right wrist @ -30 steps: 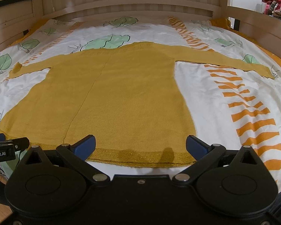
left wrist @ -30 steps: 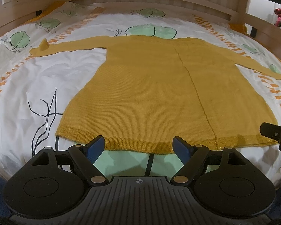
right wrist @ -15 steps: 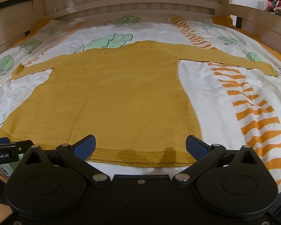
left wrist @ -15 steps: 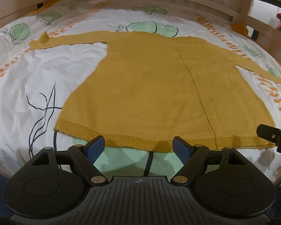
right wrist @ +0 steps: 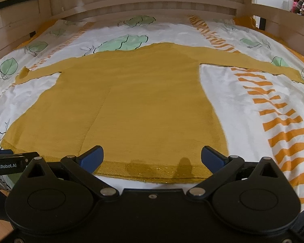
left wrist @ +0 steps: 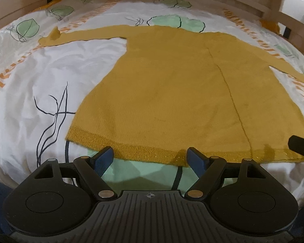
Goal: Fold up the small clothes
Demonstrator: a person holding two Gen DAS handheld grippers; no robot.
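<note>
A mustard-yellow knitted sweater (left wrist: pixel 182 93) (right wrist: pixel 135 105) lies flat on the bed with both sleeves spread out sideways and its ribbed hem nearest me. My left gripper (left wrist: pixel 150 159) hangs open just short of the left half of the hem, with nothing between its blue pads. Over the right half of the hem, my right gripper (right wrist: pixel 152 158) is open too, and the fabric under it is untouched. The right gripper's tip (left wrist: pixel 300 147) shows at the right edge of the left wrist view.
The bed cover (left wrist: pixel 40 77) is white with green leaves and orange stripes. A wooden bed frame (right wrist: pixel 143 2) rails in the far side and both ends. Coloured clothes (right wrist: pixel 302 4) lie beyond the frame at the far right.
In the left wrist view the sweater sits slightly lower in the picture than a second ago. Both grippers have stayed open near the hem.
</note>
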